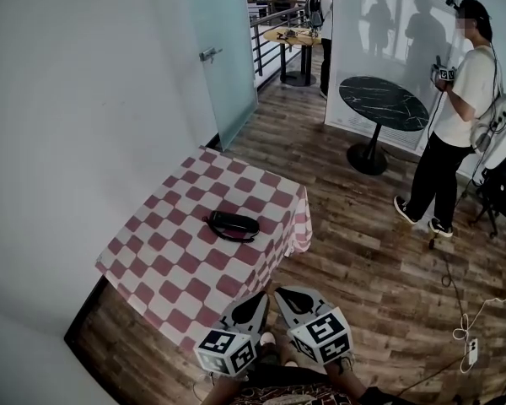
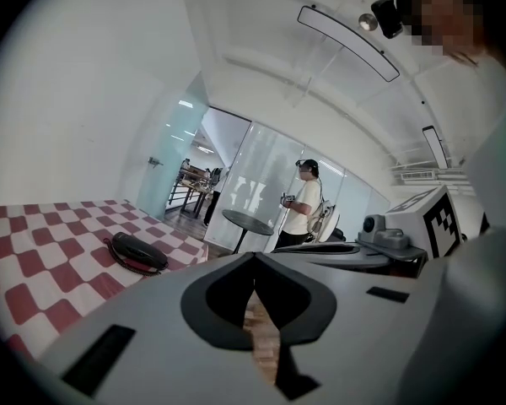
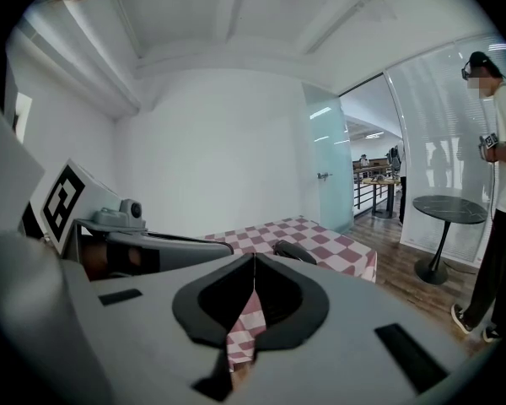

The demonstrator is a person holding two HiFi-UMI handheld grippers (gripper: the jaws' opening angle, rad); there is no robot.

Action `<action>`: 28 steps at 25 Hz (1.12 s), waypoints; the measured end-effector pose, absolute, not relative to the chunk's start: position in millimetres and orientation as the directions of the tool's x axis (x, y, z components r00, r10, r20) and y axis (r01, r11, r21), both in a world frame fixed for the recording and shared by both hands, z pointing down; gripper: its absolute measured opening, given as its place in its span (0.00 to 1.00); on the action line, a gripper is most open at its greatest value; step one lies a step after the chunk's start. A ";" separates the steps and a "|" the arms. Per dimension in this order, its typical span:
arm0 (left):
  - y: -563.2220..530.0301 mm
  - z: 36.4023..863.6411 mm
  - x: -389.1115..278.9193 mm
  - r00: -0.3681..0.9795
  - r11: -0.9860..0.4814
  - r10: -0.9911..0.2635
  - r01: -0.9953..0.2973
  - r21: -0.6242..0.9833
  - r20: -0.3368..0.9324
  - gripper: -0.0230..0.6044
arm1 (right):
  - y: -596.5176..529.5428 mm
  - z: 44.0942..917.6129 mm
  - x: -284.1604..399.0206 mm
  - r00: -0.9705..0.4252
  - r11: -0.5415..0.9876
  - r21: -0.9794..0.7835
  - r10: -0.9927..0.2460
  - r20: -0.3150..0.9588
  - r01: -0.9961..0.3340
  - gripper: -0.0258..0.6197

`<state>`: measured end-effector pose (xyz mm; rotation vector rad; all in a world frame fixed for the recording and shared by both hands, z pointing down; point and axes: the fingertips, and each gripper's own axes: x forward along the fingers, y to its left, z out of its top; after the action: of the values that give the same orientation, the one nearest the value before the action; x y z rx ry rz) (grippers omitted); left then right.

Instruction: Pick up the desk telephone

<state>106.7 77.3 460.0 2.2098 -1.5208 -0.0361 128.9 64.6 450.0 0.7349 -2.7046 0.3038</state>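
Approach stage of the pick-up, with nothing yet grasped. The desk telephone (image 1: 233,225) lies flat near the middle of the table (image 1: 143,264), on a red-and-white checked cloth, its handset seated on the base and its cord looped close around it. The left gripper (image 1: 260,300) and the right gripper (image 1: 283,295) are held side by side just off the near edge of the table, well apart from the telephone, and each has its jaws together at the tips with nothing between them. Judged from this, reaching over the cloth, opening the jaws, closing on the telephone and lifting all remain to be done. The head view alone gives the layout from above: the telephone's place on the table, both grippers at once, and a bystander (image 1: 455,116) beside a round dark table (image 1: 384,102) on the wooden floor. The left gripper view shows the telephone low and to its left; through the slot behind its closed tips only floor appears. The right gripper view shows the telephone almost straight ahead, just above its closed tips, with checked cloth behind them.
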 end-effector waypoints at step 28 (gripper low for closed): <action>17.6 469.4 15.2 0.382 -0.273 -0.893 -0.879 0.392 0.236 0.05 | 3.9 454.5 35.1 -0.818 0.844 -0.126 -0.451 0.358 -0.521 0.07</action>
<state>15.2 17.6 469.4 2.1884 -1.5242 -0.0423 35.1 3.9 454.5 0.7337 -2.7067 0.3135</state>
